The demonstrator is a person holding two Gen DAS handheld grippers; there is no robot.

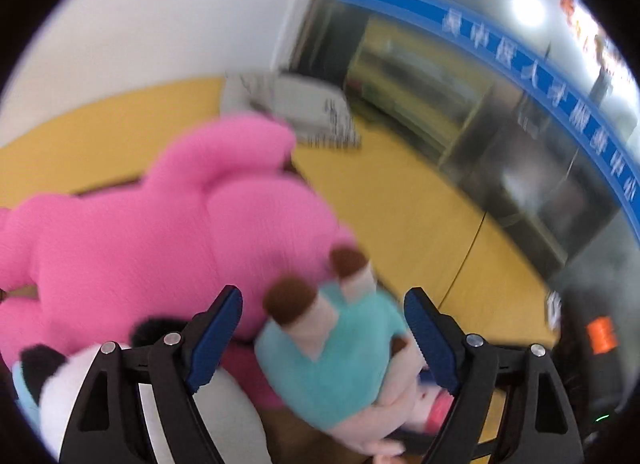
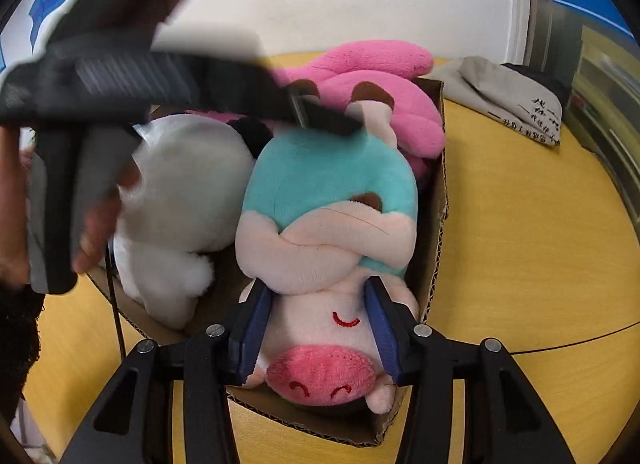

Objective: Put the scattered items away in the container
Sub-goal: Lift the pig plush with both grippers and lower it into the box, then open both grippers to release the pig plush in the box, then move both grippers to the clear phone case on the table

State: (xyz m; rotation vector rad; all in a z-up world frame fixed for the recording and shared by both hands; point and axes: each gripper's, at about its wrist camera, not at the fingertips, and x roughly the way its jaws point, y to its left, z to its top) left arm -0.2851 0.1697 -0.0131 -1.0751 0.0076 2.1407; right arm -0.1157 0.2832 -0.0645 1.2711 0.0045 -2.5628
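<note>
Plush toys packed in the cardboard box [image 2: 434, 264]
Right hand-held gripper [image 2: 318, 328] clenches the pig plush [image 2: 320, 348] by its head; left hand-held gripper [image 1: 322, 338] hangs released above it.

pig toy [image 2: 320, 223]: soft plush, fuzzy matt pile, embroidered red thread on the face
pink toy [image 1: 160, 223]: fleecy matt plush
panda toy [image 2: 180, 183]: white fluffy plush
box [image 2: 436, 248]: brown corrugated cardboard, raw fluted edges
worktop [image 2: 540, 264]: smooth yellow, slight sheen
right gripper [image 2: 318, 338]: matt black plastic, ribbed blue pads, metal pins
</note>
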